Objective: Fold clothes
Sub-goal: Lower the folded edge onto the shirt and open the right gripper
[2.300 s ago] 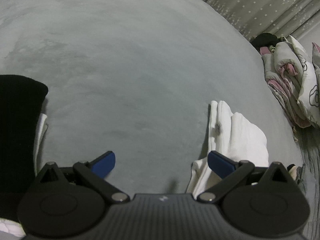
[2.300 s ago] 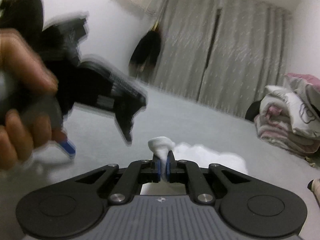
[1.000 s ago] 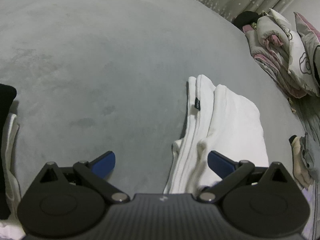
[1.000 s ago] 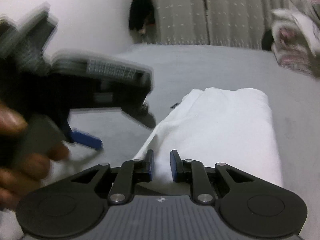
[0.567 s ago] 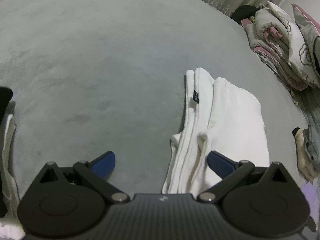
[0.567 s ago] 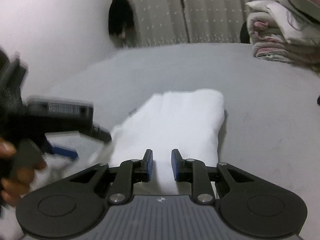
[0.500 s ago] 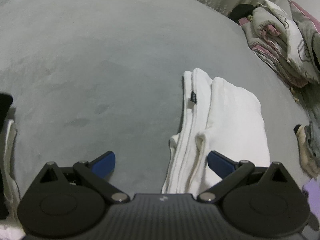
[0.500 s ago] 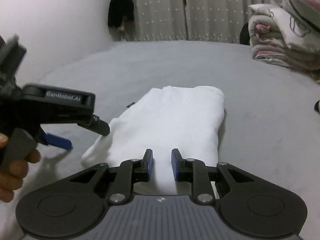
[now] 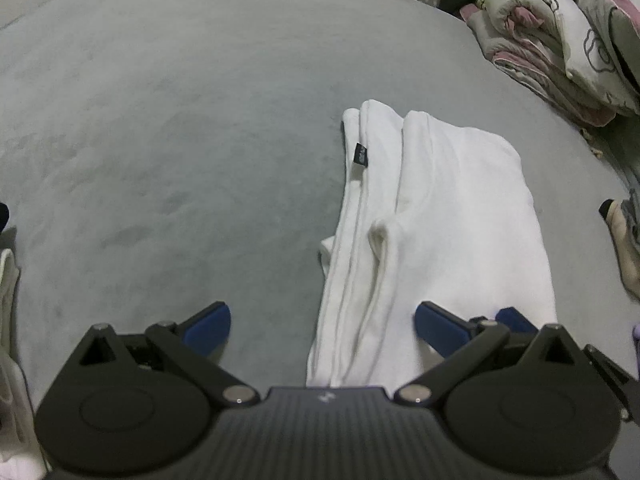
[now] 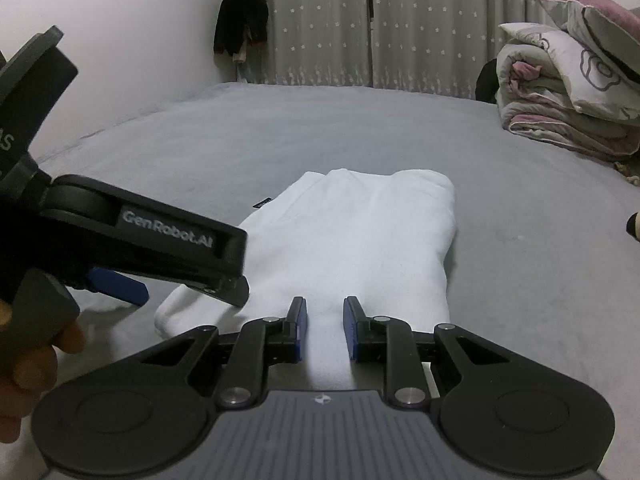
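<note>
A folded white garment (image 9: pixel 460 220) with a small black tag (image 9: pixel 361 156) lies flat on the grey bed (image 9: pixel 160 140). My left gripper (image 9: pixel 320 320) is open wide and straddles the near left edge of the garment, its right finger over the cloth and its left finger over bare bed. My right gripper (image 10: pixel 325 316) hovers over the near end of the garment (image 10: pixel 360 232) with a narrow gap between its jaws. Cloth shows through that gap, and the pads are not pressed on it. The left gripper (image 10: pixel 180 290), held by a hand, is at the left of the right wrist view.
A stack of rolled quilts (image 10: pixel 568 104) sits at the bed's far right. Curtains (image 10: pixel 400 20) and a dark hanging garment (image 10: pixel 240 24) are behind the bed. More cloth (image 9: pixel 8 280) lies at the left edge, and a small beige item (image 9: pixel 620 248) at the right edge.
The right gripper, earlier shut on a tuft of white cloth, let it go and came down over the flat garment. The left gripper drifted toward the garment's near left edge and rolled slightly.
</note>
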Demonstrator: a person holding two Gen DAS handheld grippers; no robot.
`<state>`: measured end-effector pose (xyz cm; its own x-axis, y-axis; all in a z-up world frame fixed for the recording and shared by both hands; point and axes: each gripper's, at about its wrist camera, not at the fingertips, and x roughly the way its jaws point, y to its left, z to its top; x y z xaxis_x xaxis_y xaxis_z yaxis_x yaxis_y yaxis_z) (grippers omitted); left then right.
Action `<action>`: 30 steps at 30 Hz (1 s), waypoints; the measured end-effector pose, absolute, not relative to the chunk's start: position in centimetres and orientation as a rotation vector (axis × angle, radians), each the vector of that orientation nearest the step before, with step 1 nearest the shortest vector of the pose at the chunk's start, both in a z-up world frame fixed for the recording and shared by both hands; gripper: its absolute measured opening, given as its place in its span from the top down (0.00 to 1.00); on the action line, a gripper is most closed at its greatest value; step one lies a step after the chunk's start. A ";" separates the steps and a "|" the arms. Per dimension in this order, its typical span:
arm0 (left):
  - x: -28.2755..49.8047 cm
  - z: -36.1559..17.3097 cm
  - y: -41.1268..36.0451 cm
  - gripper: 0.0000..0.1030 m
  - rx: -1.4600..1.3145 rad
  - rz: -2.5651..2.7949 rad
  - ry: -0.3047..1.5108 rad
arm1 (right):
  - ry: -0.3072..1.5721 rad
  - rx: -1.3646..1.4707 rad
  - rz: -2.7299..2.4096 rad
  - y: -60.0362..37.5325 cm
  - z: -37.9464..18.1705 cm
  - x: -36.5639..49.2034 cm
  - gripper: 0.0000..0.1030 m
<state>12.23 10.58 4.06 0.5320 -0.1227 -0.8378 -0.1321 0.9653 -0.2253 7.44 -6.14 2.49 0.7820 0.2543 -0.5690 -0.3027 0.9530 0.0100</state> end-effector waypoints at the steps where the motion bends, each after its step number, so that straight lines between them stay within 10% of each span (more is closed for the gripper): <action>1: 12.2 4.0 10.5 0.00 -0.269 0.008 1.013 | 0.599 -0.084 0.301 -6.2 2.4 7.4 0.78; 23: 12.2 3.9 11.0 0.00 -0.278 0.002 1.003 | 0.546 -0.084 0.299 -6.3 2.4 7.0 0.78; 30: 12.5 3.8 11.2 0.00 -0.297 0.000 1.004 | 0.553 0.216 0.330 -10.6 4.6 5.6 0.59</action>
